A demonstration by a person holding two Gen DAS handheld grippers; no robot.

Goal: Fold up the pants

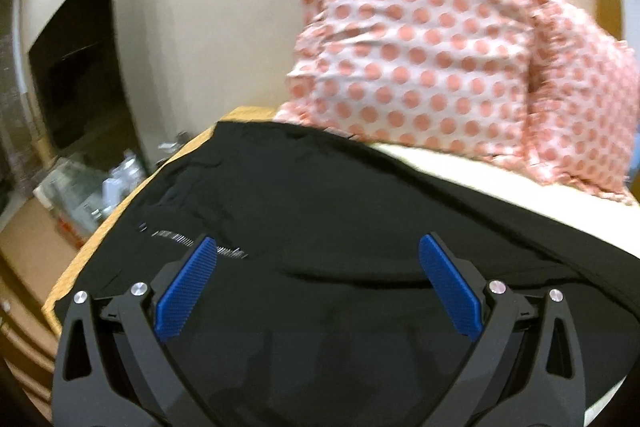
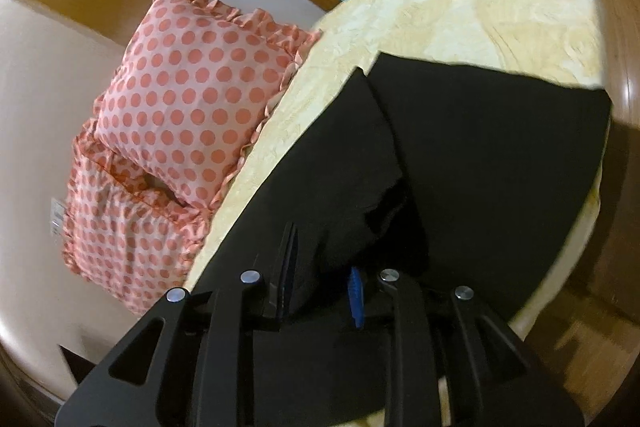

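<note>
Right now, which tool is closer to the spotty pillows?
Hard to tell. The left tool hovers open over the black pants, pillows ahead. The right tool has pants fabric between its pads, pillows off to its left.

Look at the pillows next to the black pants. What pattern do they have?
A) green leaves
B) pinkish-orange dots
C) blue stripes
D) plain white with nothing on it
B: the pillows are pale pink with rows of round pinkish-orange dots and a frilly edge, and they sit beside the black pants on the cream bed cover.
</note>
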